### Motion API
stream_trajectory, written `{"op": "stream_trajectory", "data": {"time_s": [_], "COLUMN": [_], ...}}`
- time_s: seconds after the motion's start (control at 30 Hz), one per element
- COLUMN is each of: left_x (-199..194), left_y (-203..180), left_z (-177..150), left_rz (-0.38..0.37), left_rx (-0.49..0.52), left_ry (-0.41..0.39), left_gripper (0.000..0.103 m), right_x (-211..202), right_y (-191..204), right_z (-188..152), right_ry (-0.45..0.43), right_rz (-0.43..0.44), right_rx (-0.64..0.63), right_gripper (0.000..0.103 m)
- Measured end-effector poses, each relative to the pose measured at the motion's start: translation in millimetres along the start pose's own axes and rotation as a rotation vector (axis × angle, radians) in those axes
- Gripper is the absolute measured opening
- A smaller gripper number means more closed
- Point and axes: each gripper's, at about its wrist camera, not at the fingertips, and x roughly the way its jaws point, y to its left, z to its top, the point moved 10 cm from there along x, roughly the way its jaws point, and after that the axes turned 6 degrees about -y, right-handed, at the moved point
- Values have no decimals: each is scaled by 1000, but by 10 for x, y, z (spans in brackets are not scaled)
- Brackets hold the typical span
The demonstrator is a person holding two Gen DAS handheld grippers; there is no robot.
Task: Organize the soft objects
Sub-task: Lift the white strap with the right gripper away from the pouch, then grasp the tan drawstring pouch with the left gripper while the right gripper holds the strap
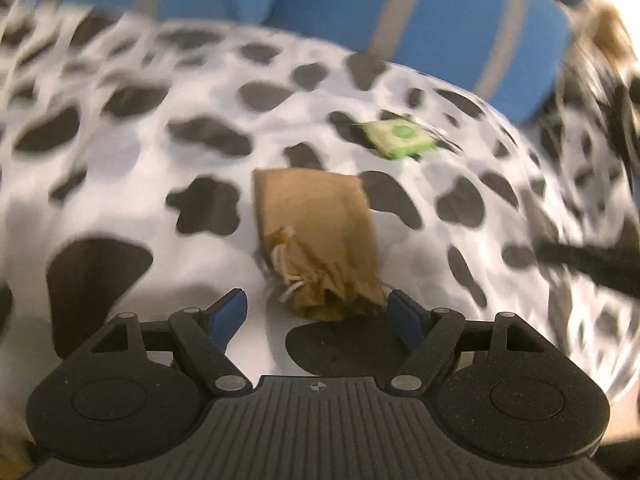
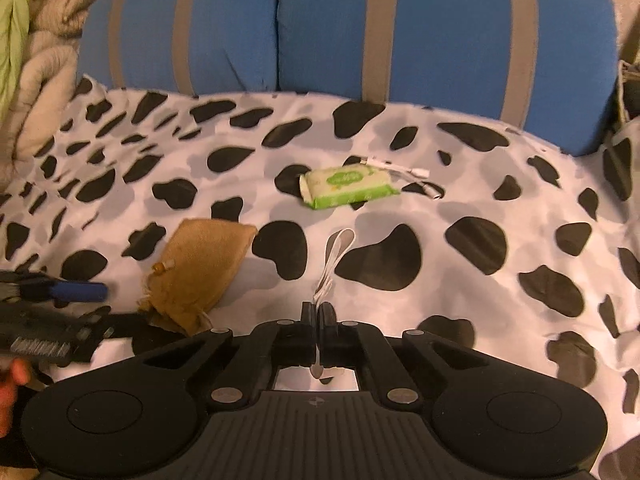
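Note:
A tan drawstring pouch point(image 1: 320, 240) lies on the cow-print sheet point(image 1: 140, 160), its gathered mouth toward me. My left gripper point(image 1: 318, 308) is open, its blue fingertips on either side of the pouch's near end without pressing it. In the right wrist view the same pouch point(image 2: 200, 268) sits at lower left, with the left gripper point(image 2: 80, 292) beside it. My right gripper point(image 2: 319, 308) is shut on a looped white cable point(image 2: 334, 260), which hangs from the jaws above the sheet point(image 2: 520, 200). A green-and-white wipes pack point(image 2: 346, 186) lies further back; it also shows in the left wrist view point(image 1: 396, 138).
Blue cushions with grey stripes point(image 2: 320, 28) stand along the back. A rumpled beige and green blanket point(image 2: 36, 60) is piled at far left. More white cable point(image 2: 400, 170) lies behind the wipes pack. A person's fingers point(image 2: 16, 376) show at the lower left edge.

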Motion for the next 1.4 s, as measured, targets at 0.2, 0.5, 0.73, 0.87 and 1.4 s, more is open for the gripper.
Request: {"op": "stream_trajectory", "data": {"time_s": [0.2,0.5,0.73,0.87,1.4], "left_x": [193,462,483,362,-470], "left_y": [190,276,427,335,-194], "left_z": [63,108,36,81,40], "left_rz": [-97,-232,-213,-222,-284], "left_rx": [-250,-490,-546,-468,-190], "left_ry": [15,23,37,18,-48], "left_gripper": [75,51,6,6,5], "right_x": [-284,-601,-711,-727,-802], "right_y": [-111,-287,-298,-329,-134], "right_z": [-55,-263,-388,-390,-453], "right_ry": [-21,-17,-9,-21,-34], "right_rz": [-2,-14,-17,-30,-22], "right_rx": [33,98,123,134,83], "right_gripper": [4,4,4,4,4]}}
